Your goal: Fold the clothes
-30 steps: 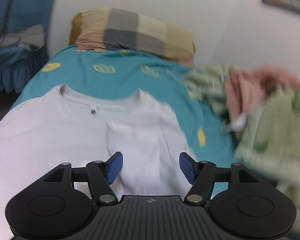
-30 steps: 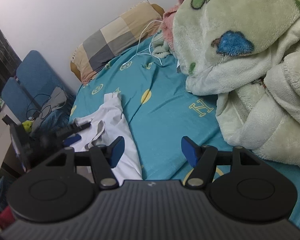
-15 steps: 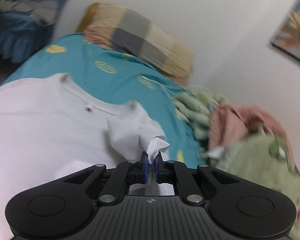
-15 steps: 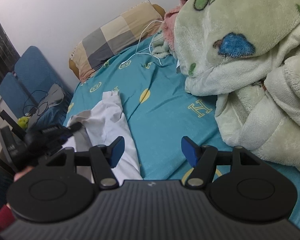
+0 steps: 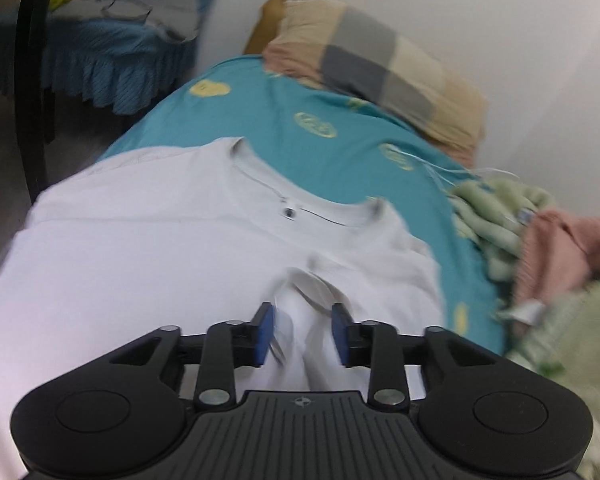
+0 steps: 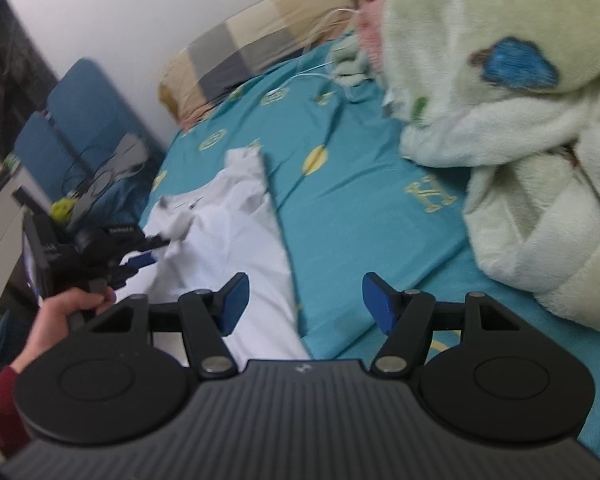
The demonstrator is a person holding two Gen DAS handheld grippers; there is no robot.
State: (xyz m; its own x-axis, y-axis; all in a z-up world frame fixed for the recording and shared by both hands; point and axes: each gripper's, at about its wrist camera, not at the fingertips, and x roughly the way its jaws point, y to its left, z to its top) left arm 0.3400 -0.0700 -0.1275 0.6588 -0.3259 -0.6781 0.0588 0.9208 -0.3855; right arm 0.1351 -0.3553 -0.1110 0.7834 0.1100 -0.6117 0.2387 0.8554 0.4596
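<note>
Your left gripper (image 5: 302, 338) hovers low over the white T-shirt (image 5: 148, 264), angled toward the collar; its blue pads stand apart with a raised fold of the sleeve cloth between them, and blur leaves it unclear whether they touch it. From the right wrist view, your left hand (image 6: 66, 312) grips the handle at the bed's left edge, red cuff showing. Your right gripper (image 6: 302, 304) is held above the shirt's right edge, pads wide apart, nothing between them but shirt hem and teal bedsheet (image 6: 360, 208) below.

Change from half a second ago: the left pads were pinched together on a tip of white fabric; now they are parted and the fabric tip has dropped back onto the shirt. The right gripper's pad spacing is unchanged.

The T-shirt lies face up on the near left part of the bed, collar pointing toward the plaid pillow (image 5: 380, 68), right sleeve folded inward over the chest, surface lightly wrinkled. Further right sit the green fleece blanket (image 6: 520, 100) and a pink garment (image 5: 556, 256). Beyond the bed's left side stands a blue chair (image 6: 80, 120).
</note>
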